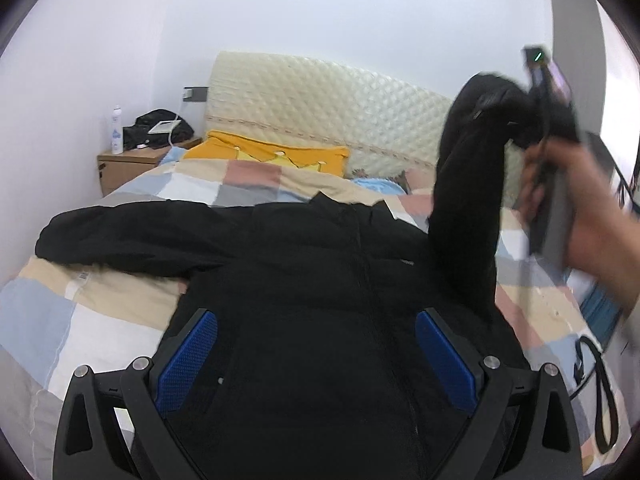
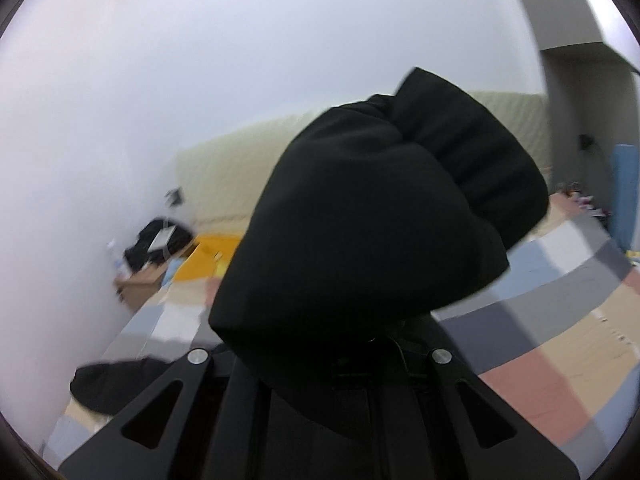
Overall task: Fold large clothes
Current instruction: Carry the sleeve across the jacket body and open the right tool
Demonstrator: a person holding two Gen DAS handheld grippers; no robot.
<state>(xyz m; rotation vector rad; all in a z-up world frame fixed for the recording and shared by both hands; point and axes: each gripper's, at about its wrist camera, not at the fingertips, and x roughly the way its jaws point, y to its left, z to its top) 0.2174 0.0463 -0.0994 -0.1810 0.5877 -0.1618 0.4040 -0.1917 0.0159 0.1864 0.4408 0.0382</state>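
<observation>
On a patchwork bed (image 1: 120,304) lies a black jacket (image 1: 320,300). The left gripper (image 1: 316,356) hovers, jaws wide; the right gripper (image 2: 320,364), clamped on the raised sleeve (image 2: 380,216), could lose the bulky cuff.

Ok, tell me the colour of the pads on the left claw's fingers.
Blue, textured pads, clearest in the left wrist view.

I see a black padded jacket (image 1: 320,280) lying front-up, zipper closed, collar toward 12 o'clock. One sleeve (image 1: 132,236) extends flat toward 9 o'clock. The other sleeve (image 1: 468,208) is raised at 2 o'clock, cuff (image 2: 472,160) bunched.
</observation>
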